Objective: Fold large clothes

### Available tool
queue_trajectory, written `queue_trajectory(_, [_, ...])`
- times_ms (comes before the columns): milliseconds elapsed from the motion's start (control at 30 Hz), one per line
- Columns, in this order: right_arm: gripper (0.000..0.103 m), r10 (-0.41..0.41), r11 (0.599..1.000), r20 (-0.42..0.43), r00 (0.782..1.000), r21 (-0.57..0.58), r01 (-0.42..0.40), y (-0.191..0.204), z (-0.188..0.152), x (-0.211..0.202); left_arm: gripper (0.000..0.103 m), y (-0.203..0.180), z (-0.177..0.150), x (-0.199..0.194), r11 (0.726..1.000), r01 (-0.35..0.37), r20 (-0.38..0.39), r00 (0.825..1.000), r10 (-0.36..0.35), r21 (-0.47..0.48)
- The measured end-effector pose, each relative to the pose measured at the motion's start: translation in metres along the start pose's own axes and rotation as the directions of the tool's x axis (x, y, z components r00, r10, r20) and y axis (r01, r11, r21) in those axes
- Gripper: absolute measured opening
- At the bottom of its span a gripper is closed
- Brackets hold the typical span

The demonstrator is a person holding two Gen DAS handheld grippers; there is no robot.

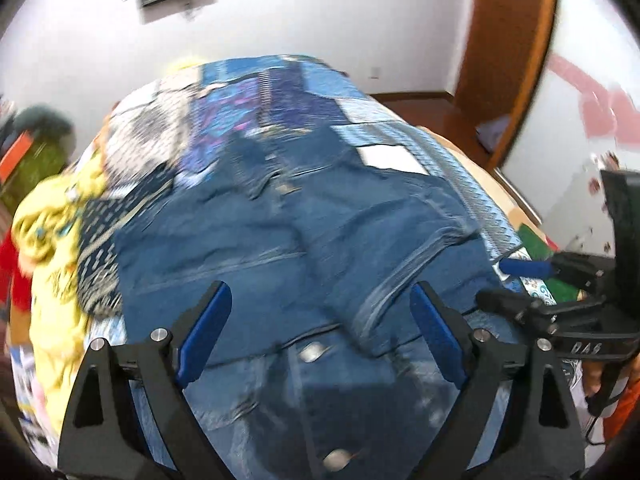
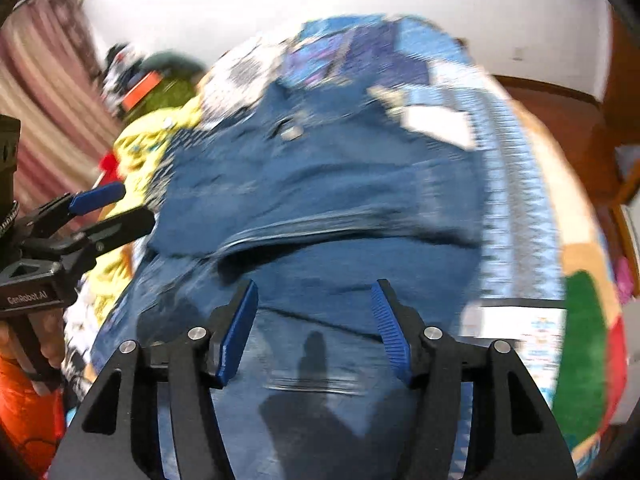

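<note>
**Both fingers wide above the denim jacket**

We see a blue denim jacket (image 1: 304,248) spread across a bed covered by a blue patchwork quilt (image 1: 256,92). In the left wrist view, our left gripper (image 1: 320,316) hangs over the jacket's near part, its blue-padded fingers (image 1: 208,328) spread wide and holding nothing; the denim, with a metal button (image 1: 312,352), lies between and beneath them, and a curved seam runs toward two o'clock. At three o'clock the right gripper (image 1: 532,268) juts in over the quilt's edge.

In the right wrist view, our right gripper (image 2: 316,320) stands about half open, nothing gripped; the jacket (image 2: 320,184) stretches from below the fingers (image 2: 388,328) to twelve o'clock, a thick fold crossing just ahead of the tips. At nine o'clock the left gripper (image 2: 104,208) shows, beside a yellow garment (image 2: 140,148). Both views are blurred.
</note>
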State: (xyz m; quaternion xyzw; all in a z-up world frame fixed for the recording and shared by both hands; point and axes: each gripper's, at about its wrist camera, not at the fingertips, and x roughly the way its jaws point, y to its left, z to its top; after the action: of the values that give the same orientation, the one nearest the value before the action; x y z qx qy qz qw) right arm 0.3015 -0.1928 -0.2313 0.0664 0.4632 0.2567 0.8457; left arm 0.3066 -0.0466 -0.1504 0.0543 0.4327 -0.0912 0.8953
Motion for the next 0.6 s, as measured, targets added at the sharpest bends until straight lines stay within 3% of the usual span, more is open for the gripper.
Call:
queue_trajectory(200, [0.061, -0.096, 0.986, 0.038, 0.995, 0.138, 0.090, -0.056, -0.005, -0.014, 0.091, -0.057, 0.023, 0.053, 0.985, 0.026, -0.069, 0.997, -0.014, 0.169])
queue_trajectory(333, [0.061, -0.119, 0.977, 0.022, 0.993, 0.180, 0.114, -0.071, -0.011, -0.009, 0.090, -0.081, 0.025, 0.092, 0.969, 0.050, -0.129, 0.991, -0.019, 0.241])
queue_trajectory(433, [0.061, -0.130, 0.975, 0.016, 0.991, 0.182, 0.125, -0.076, -0.013, -0.003, 0.075, -0.089, 0.027, 0.118, 0.961, 0.077, -0.189, 0.982, -0.026, 0.265])
queue_trajectory(600, [0.061, -0.133, 0.974, -0.023, 0.991, 0.180, 0.135, -0.080, -0.018, 0.012, 0.075, -0.095, 0.029, 0.151, 0.958, 0.107, -0.237, 0.971, -0.043, 0.265])
